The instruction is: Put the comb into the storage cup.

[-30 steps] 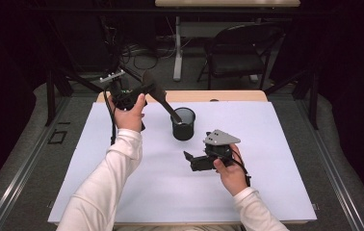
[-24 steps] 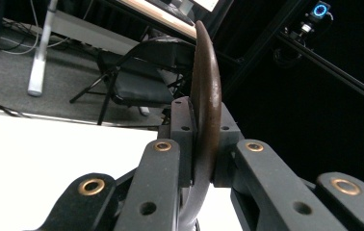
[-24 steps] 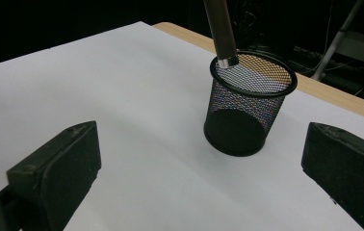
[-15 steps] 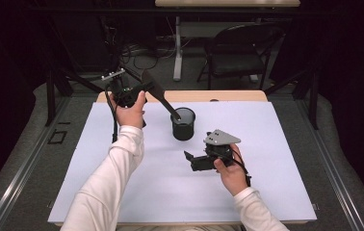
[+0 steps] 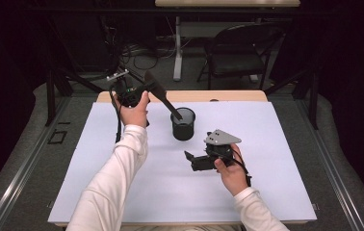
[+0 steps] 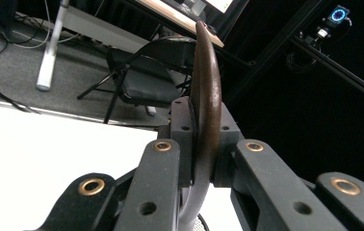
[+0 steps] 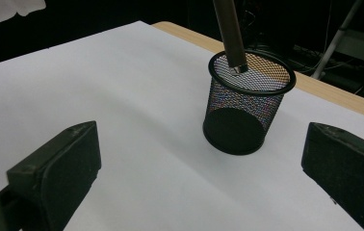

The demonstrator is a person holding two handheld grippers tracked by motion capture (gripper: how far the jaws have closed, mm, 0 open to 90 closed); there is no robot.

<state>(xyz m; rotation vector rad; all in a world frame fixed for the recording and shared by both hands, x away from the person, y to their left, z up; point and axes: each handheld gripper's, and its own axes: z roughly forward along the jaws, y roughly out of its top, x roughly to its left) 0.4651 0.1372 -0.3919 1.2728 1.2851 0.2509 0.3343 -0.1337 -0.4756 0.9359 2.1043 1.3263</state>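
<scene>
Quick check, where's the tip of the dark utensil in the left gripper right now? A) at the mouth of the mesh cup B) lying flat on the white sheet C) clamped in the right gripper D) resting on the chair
A: the right gripper view shows the dark utensil with its tip at the rim opening of the mesh cup, while the left gripper is clamped on it.

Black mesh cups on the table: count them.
1. The black wire-mesh cup stands upright on the white sheet, near the table's far edge, a dark utensil's tip entering its mouth.
</scene>
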